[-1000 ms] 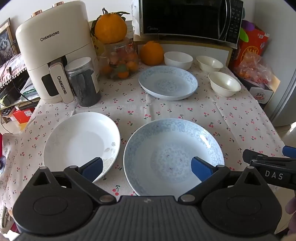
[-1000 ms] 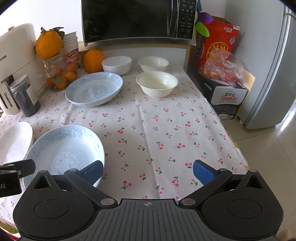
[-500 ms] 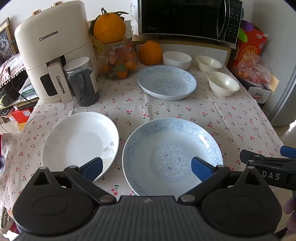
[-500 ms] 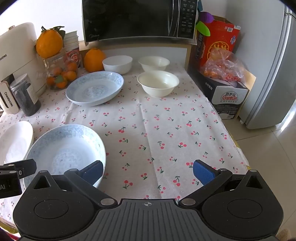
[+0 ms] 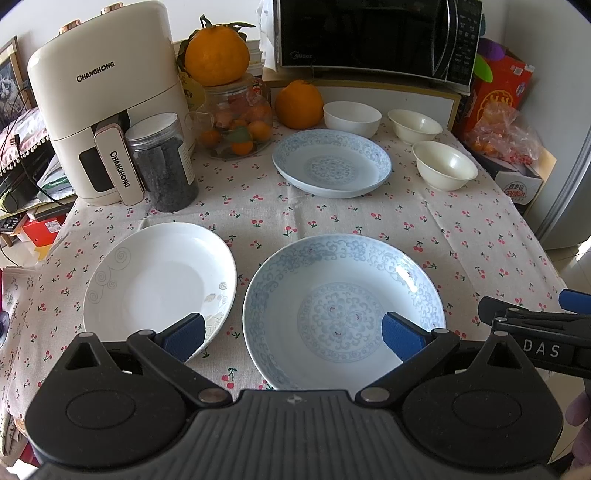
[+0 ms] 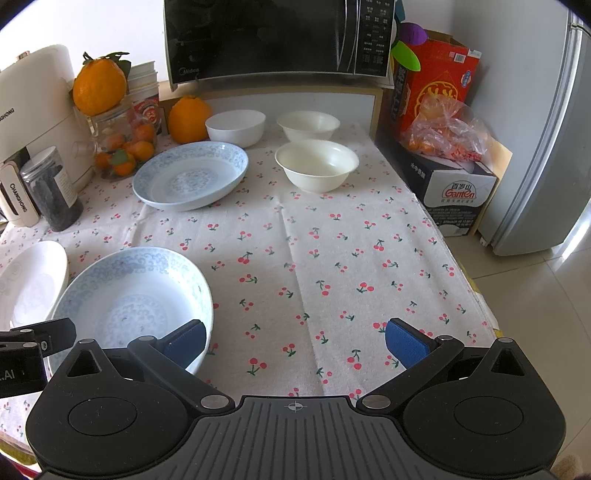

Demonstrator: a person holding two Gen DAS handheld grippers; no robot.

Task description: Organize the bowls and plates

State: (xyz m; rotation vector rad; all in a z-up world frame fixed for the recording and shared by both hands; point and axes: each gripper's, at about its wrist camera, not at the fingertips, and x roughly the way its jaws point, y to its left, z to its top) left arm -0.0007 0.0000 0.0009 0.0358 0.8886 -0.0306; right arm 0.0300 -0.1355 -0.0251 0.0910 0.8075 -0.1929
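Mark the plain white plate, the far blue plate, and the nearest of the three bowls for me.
white plate [image 5: 162,284], left wrist view, on its flat centre.
far blue plate [image 5: 330,166], left wrist view, on the patterned centre.
nearest bowl [image 6: 317,164], right wrist view, on its inner bottom.

You face a table [image 6: 369,258] under a cherry-print cloth [image 5: 461,229], pushed against a white wall [image 5: 229,11] in soft daylight. At the back a black microwave [image 6: 266,37] sits on a low shelf [image 6: 295,98], with a cream air fryer [image 5: 107,107], a dark jar [image 5: 162,162] and oranges [image 5: 216,55] to your left. On your right stand a red box [image 6: 436,77], a carton [image 6: 454,192] and a grey fridge [image 6: 554,129] on a pale tiled floor [image 6: 543,314].
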